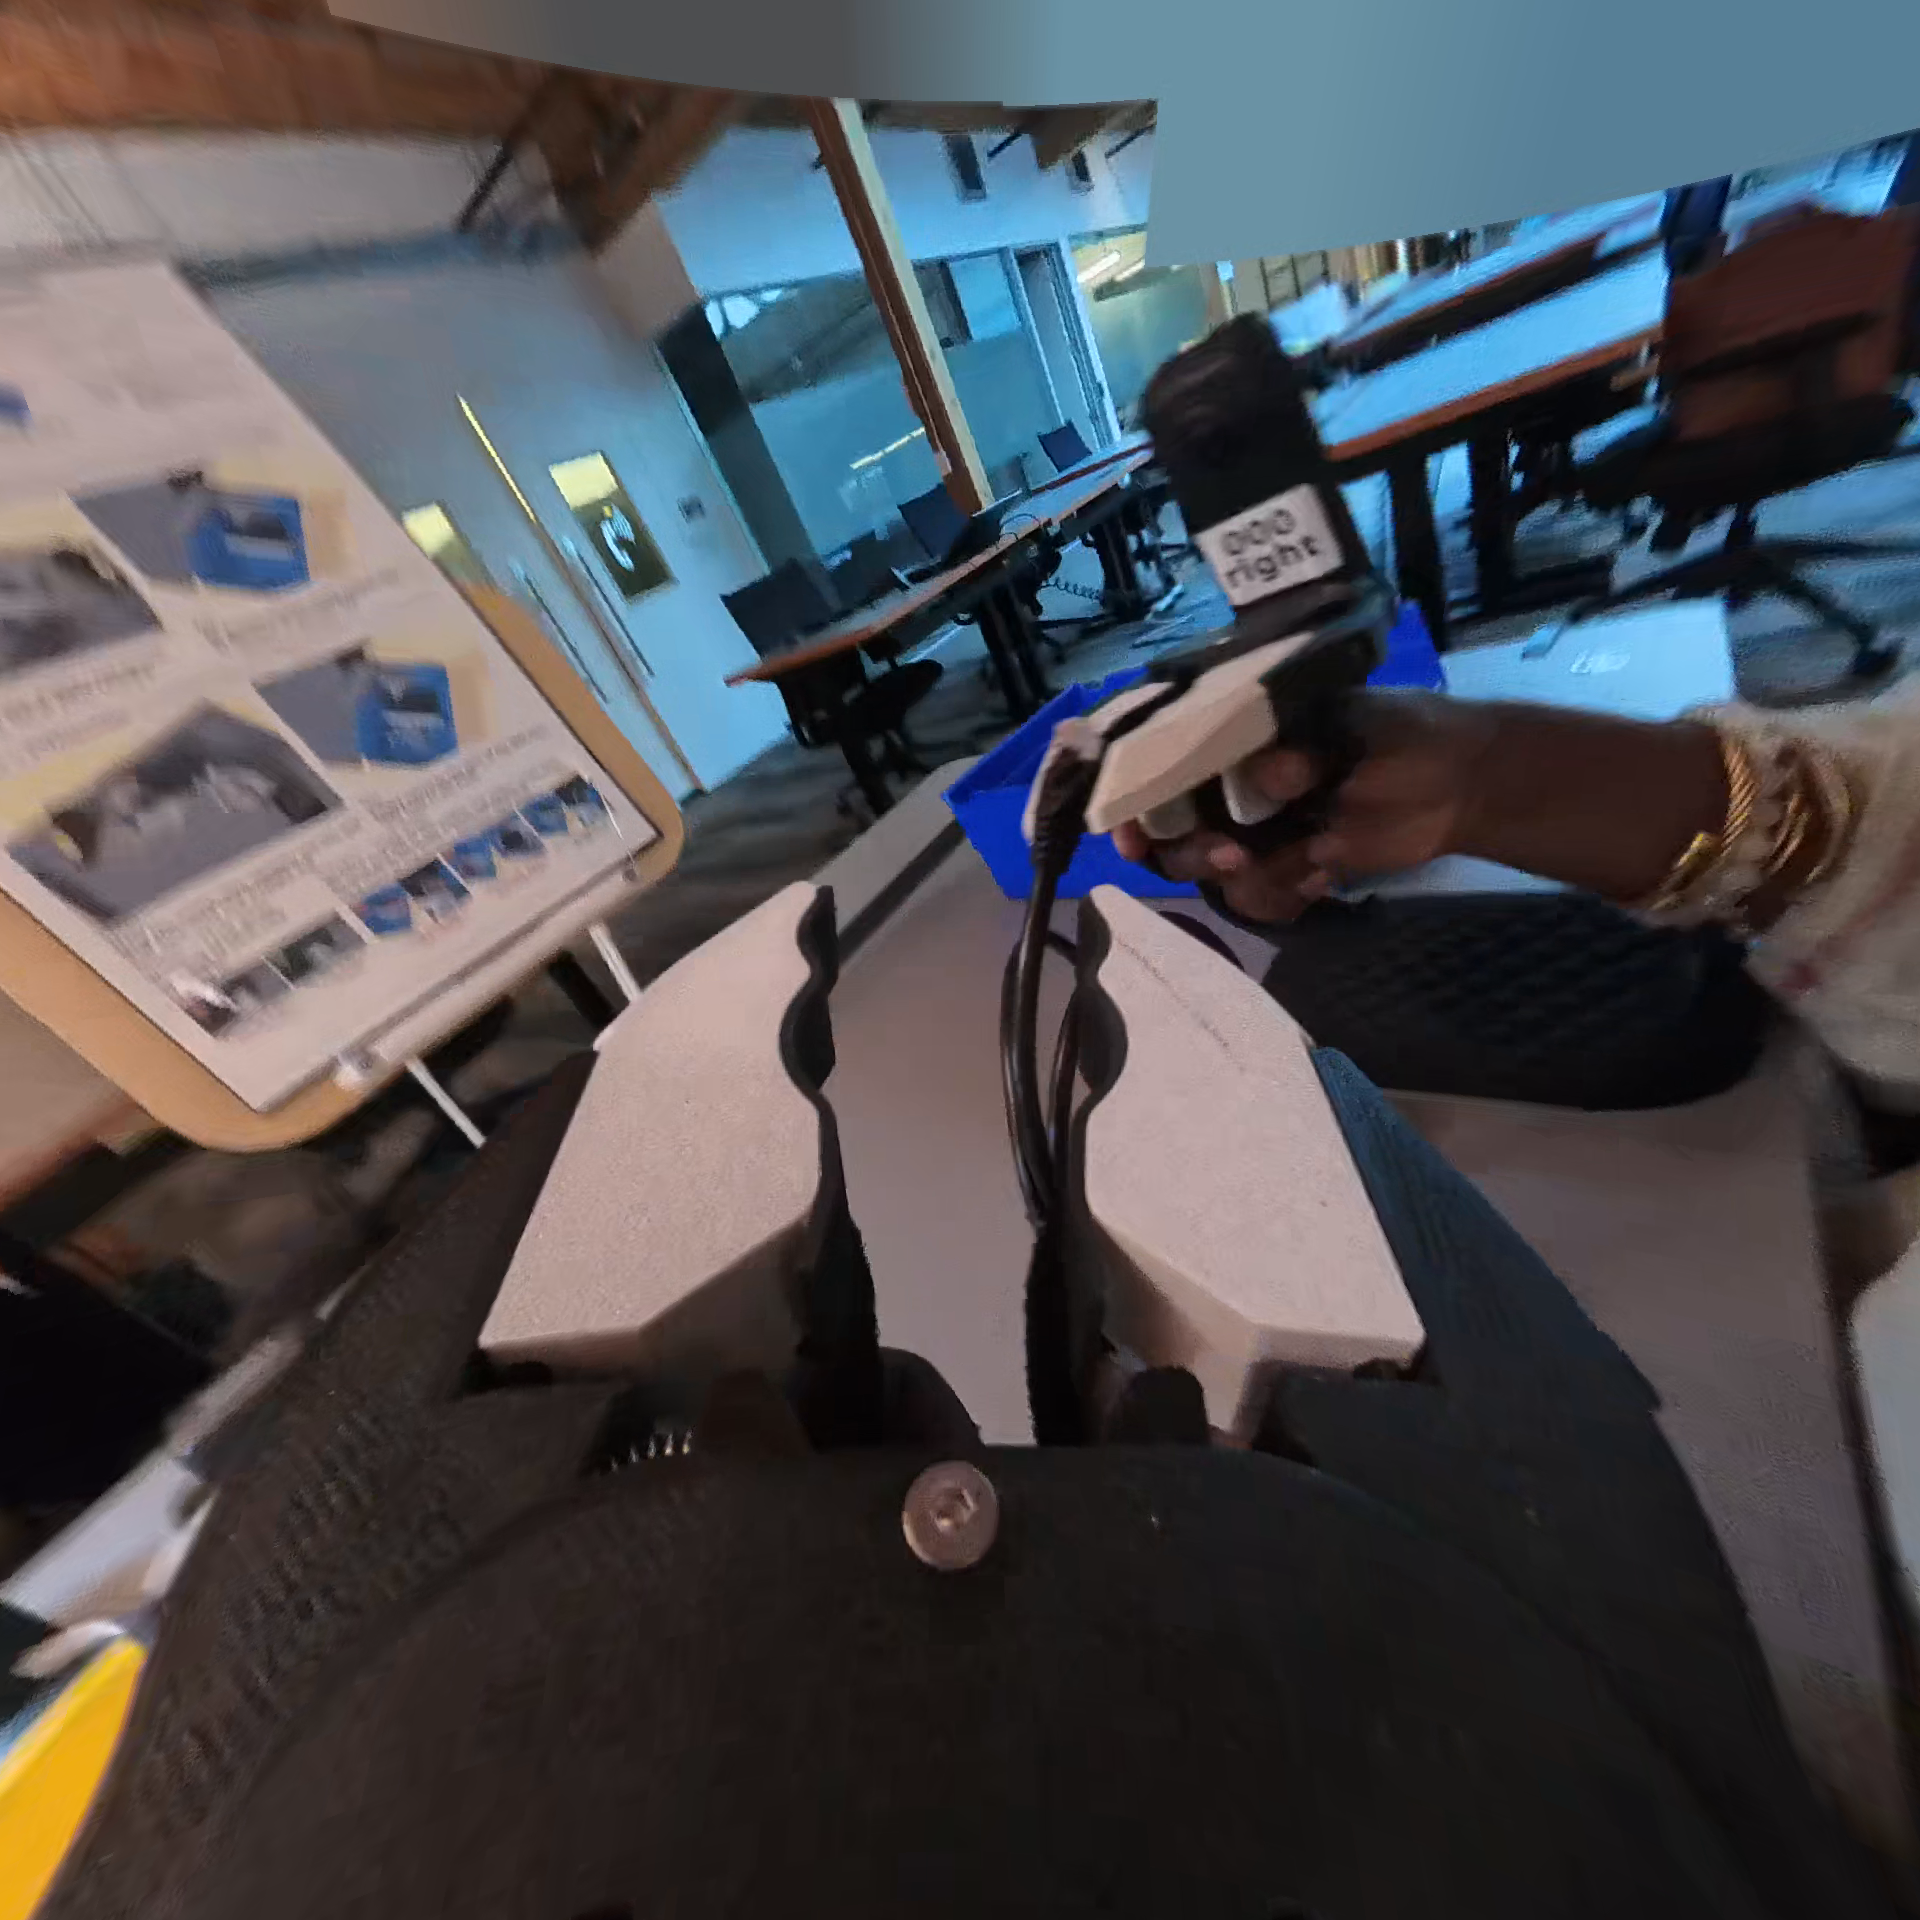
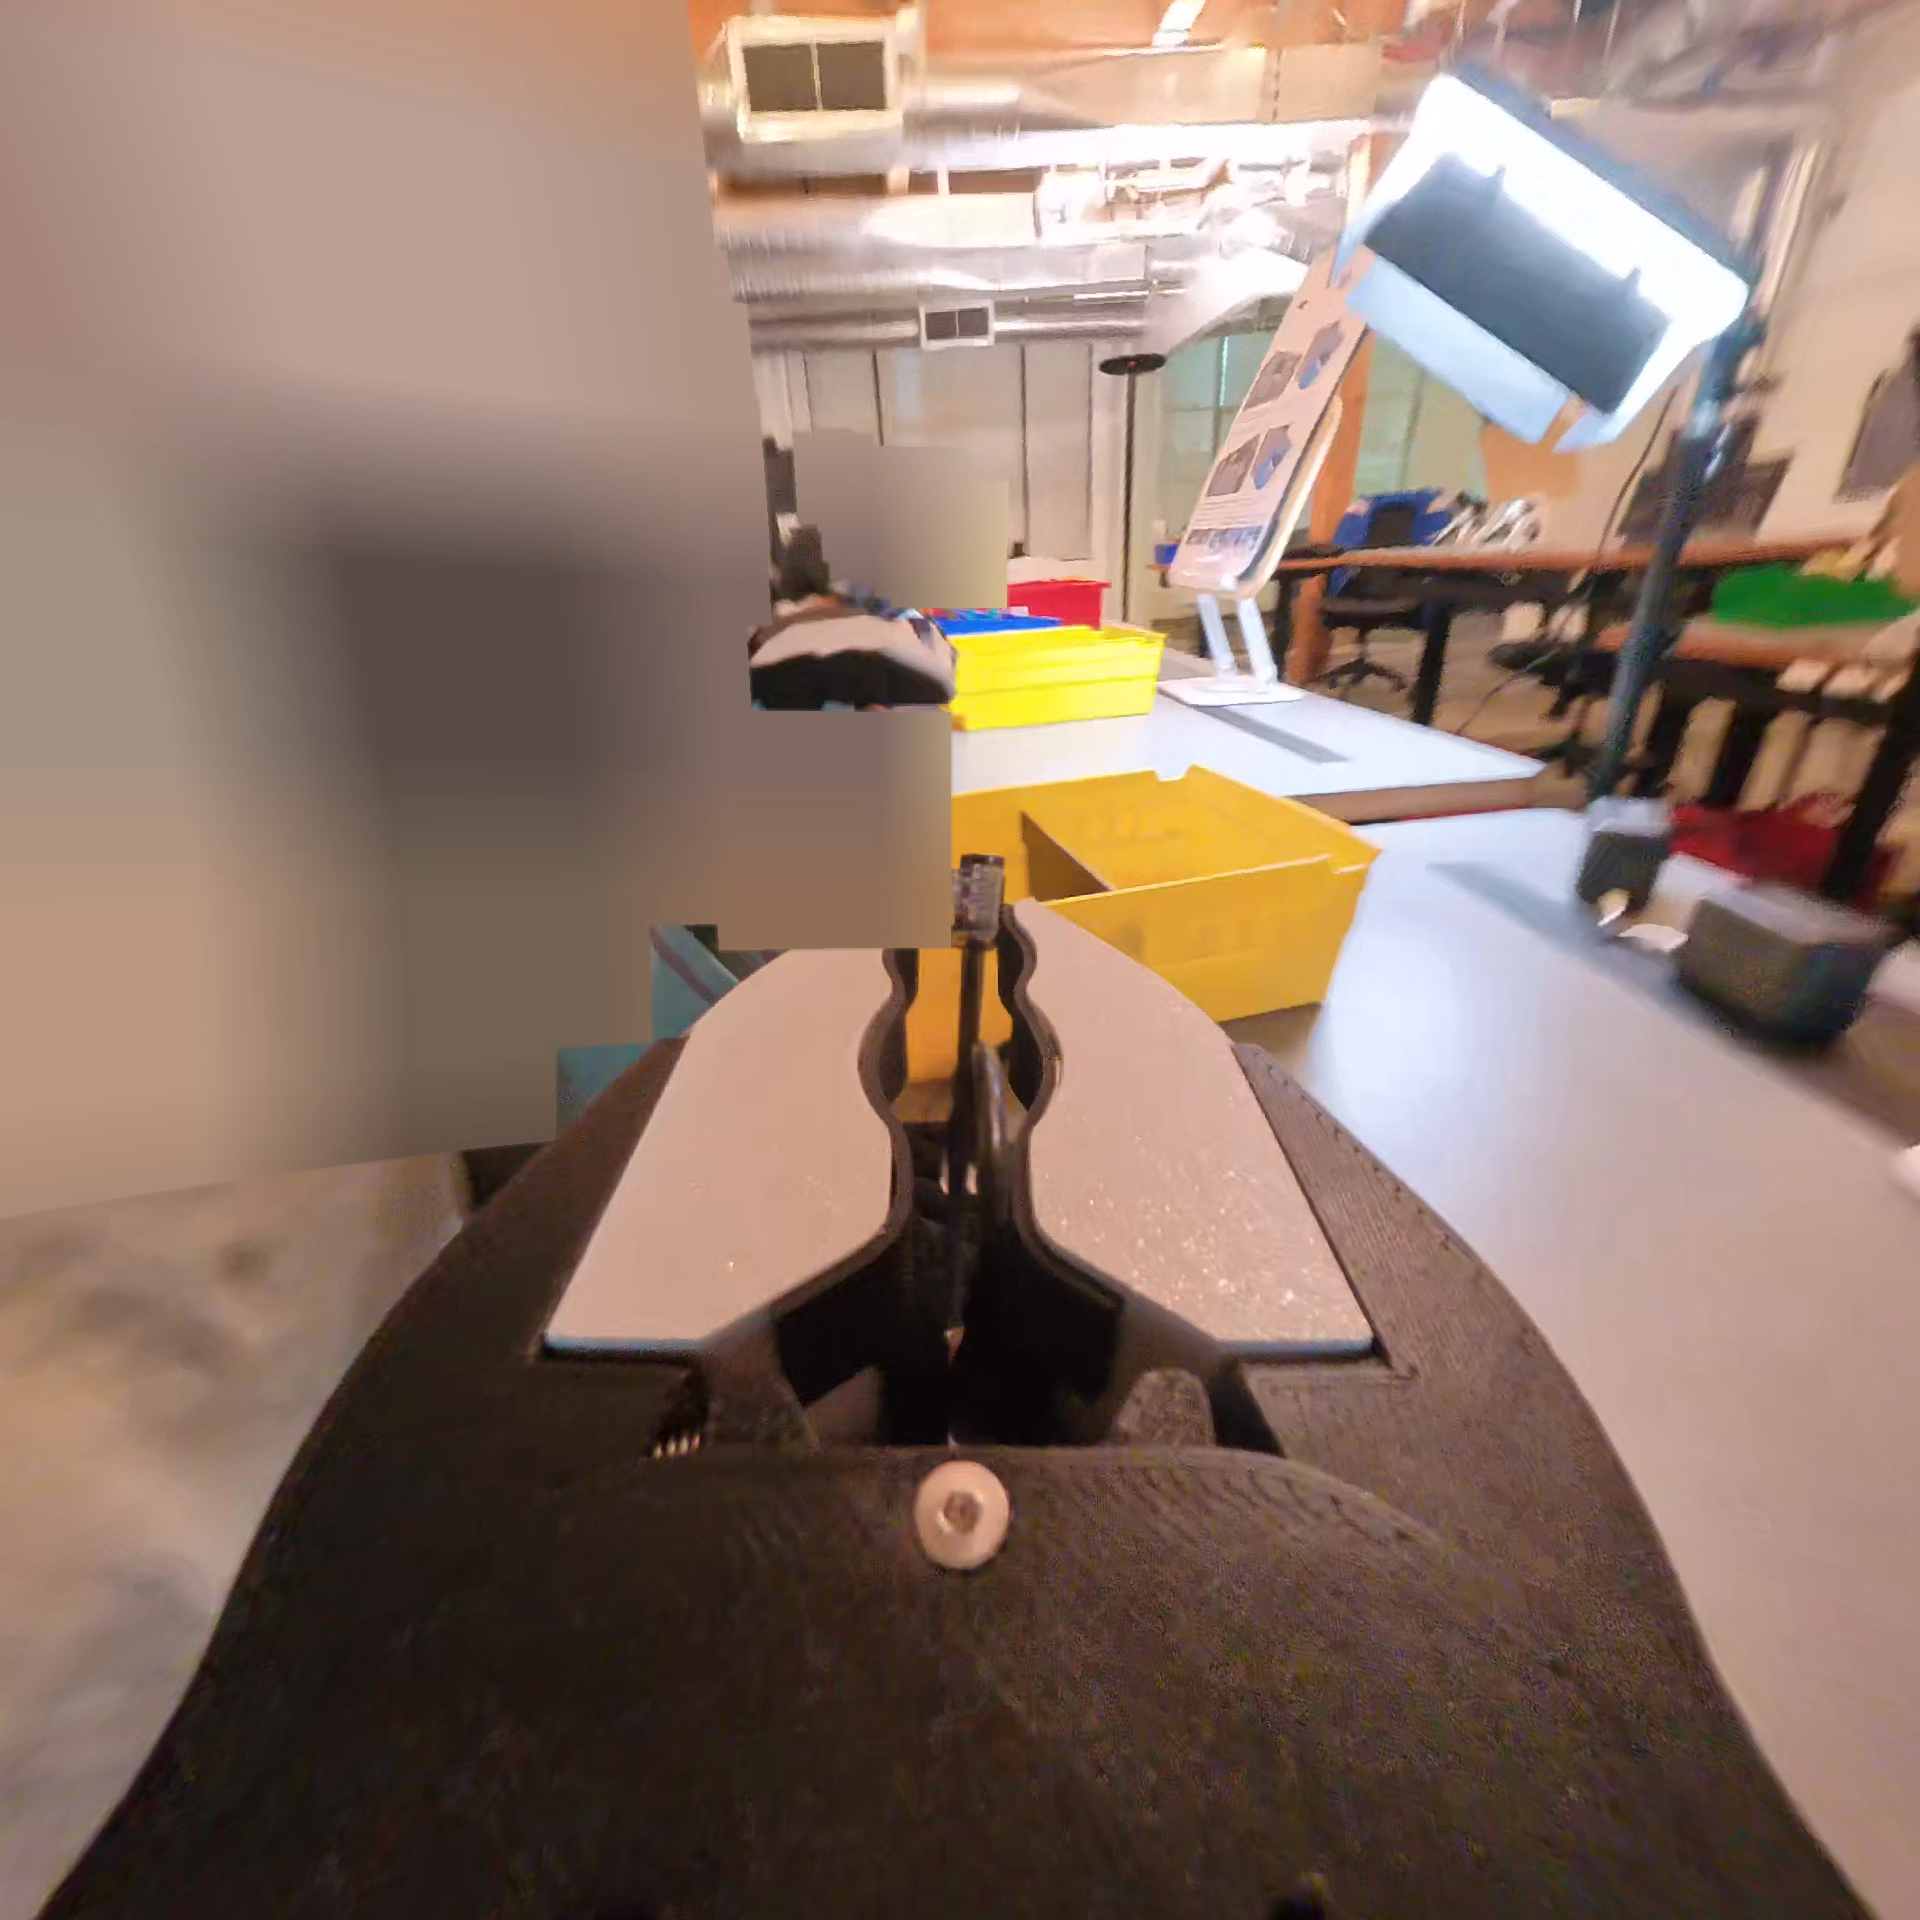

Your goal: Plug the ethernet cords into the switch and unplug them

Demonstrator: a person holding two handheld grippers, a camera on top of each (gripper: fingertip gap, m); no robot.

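Left gripper open with a wide gap, gripping nothing. Black ethernet cord hanging down just inside its right finger, against the pad. Right gripper closed narrow on the cord's upper end, connector sticking out past the fingertips. Yellow bin on the table beyond the right fingers. Switch not seen.

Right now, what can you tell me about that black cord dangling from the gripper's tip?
The black ethernet cord looks thin, rubbery and flexible. Its plug end is pinched in the right hand-held gripper, held in the air above the grey table. From there it hangs down in a loop and passes between the open left hand-held gripper's fingers.
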